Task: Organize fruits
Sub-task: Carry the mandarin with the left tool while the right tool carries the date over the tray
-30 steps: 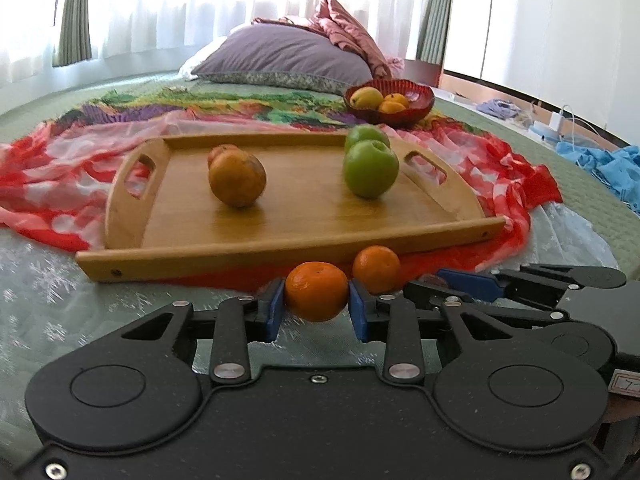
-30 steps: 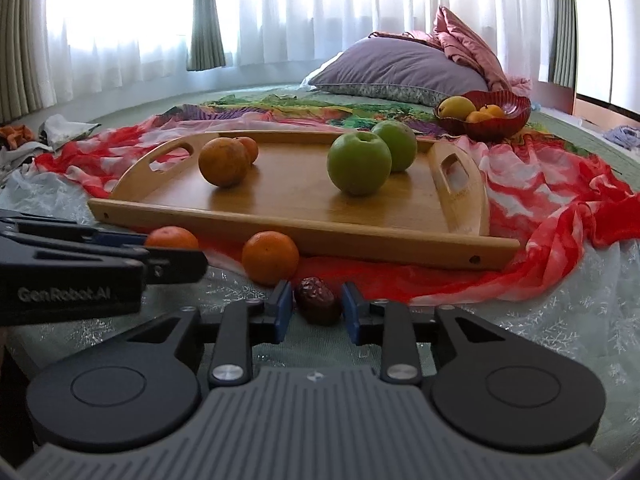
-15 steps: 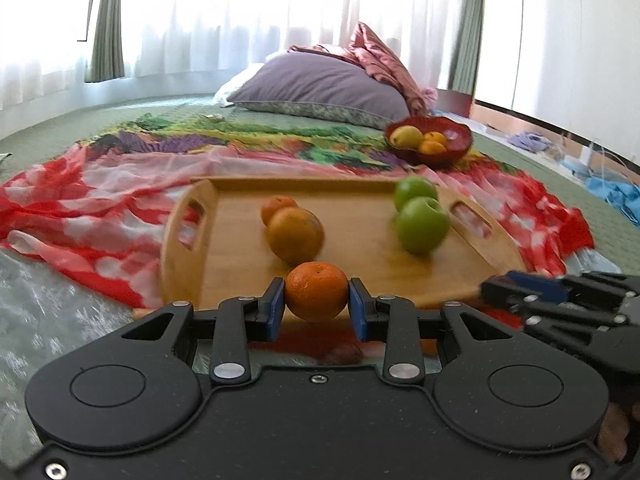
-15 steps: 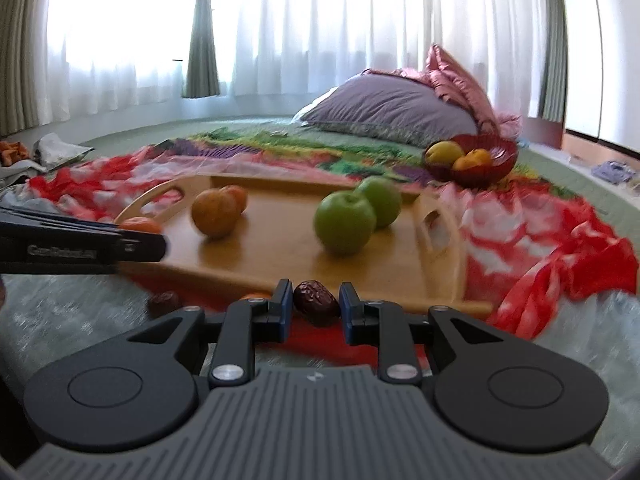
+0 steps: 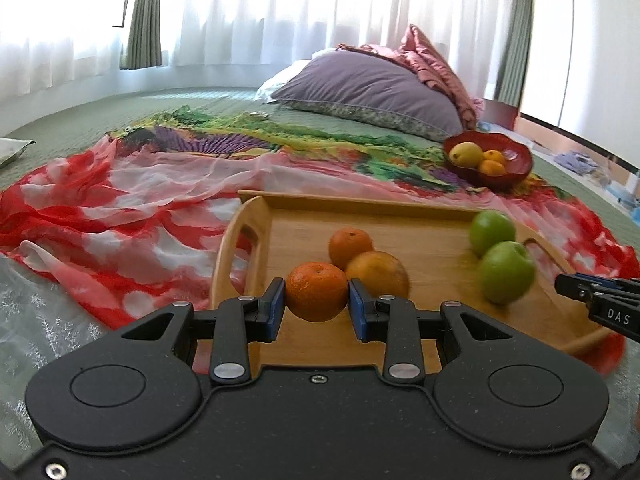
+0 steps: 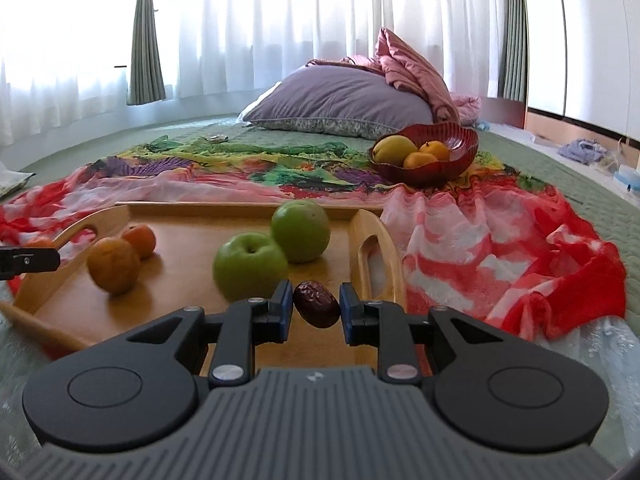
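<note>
Both grippers have come up off the bed and over the tray [image 5: 256, 210]: the left gripper [image 5: 316, 299] pinches a mandarin [image 5: 316, 291], the right gripper [image 6: 313, 309] a date [image 6: 317, 309], near two apples [image 6: 276, 248].

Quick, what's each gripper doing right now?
Left gripper: shut on the tangerine.
Right gripper: shut on the date.
</note>
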`<state>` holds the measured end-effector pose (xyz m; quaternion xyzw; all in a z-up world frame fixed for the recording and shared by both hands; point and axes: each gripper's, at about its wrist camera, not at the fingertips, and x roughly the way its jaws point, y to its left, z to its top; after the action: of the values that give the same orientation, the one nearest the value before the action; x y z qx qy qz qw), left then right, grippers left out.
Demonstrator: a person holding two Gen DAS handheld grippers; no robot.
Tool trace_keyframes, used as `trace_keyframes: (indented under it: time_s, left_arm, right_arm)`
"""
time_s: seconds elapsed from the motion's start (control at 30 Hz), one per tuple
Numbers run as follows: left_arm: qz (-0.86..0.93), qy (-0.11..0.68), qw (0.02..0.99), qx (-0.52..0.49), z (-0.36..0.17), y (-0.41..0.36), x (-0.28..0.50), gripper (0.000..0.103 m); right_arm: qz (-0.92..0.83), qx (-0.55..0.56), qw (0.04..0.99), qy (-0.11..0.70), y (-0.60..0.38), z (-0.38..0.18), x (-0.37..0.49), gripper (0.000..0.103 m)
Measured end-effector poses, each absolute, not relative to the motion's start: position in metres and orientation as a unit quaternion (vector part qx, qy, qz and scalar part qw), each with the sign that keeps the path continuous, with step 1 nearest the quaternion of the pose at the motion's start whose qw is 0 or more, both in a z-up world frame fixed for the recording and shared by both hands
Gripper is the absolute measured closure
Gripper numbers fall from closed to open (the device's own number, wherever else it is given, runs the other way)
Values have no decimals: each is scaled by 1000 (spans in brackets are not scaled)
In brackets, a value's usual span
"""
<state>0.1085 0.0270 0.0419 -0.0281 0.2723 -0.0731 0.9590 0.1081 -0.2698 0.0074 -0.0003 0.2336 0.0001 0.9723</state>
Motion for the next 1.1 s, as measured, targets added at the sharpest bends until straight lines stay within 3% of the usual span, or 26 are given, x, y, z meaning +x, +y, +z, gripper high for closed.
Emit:
trace_keyframes:
  time_s: [1.1]
  left_arm:
    - [-51, 298, 953, -18, 8, 17, 141, 71]
  right_arm:
    - [-12, 1, 961, 277, -270, -15, 151, 73]
